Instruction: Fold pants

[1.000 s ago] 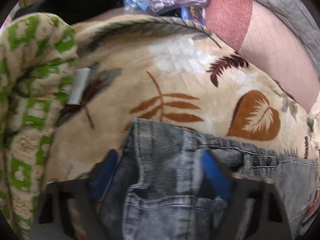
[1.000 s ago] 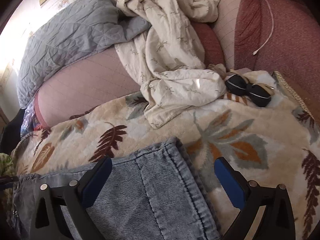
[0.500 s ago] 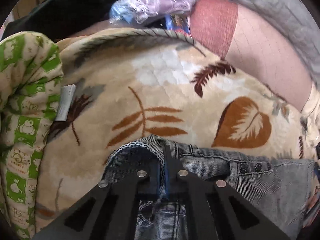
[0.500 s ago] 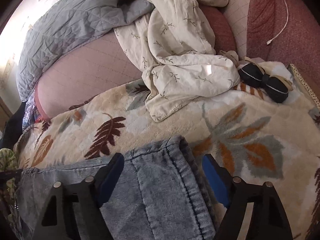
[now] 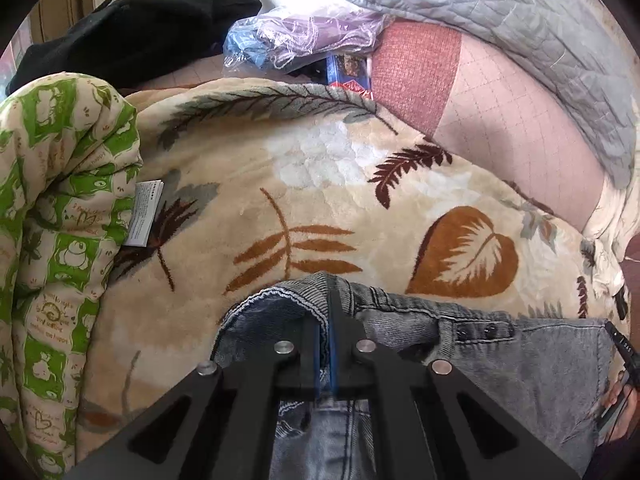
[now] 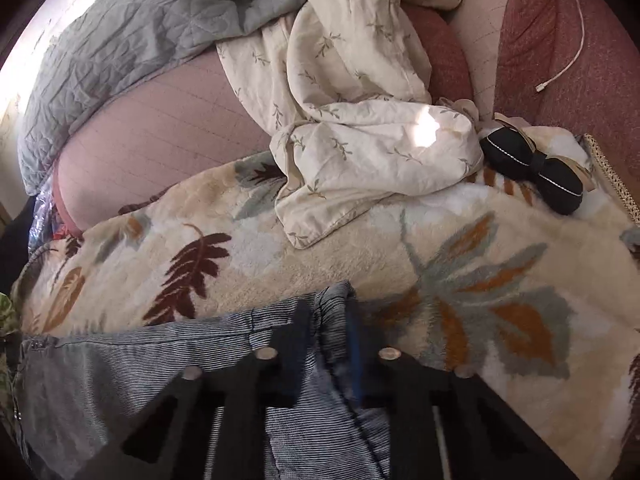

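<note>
The grey-blue ribbed denim pants lie flat on the cream plush blanket with brown and grey leaf prints, filling the 6 o'clock part of both views. In the left wrist view the left gripper has its black fingers pressed together on the stitched waistband edge, which puckers up into a small ridge just ahead of the tips; two dark snaps sit on the band toward 3 o'clock. In the right wrist view the right gripper pinches the hemmed end of the pants between nearly closed fingers, a narrow strip of denim bunched between them. A green-and-cream patterned quilt is heaped at 9 o'clock in the left view, with a black garment at 11 o'clock. In the right view a cream sheet with small leaf sprigs lies crumpled at 12 o'clock, a grey quilted cover at 10 o'clock, and a black bow-shaped object at 2 o'clock
</note>
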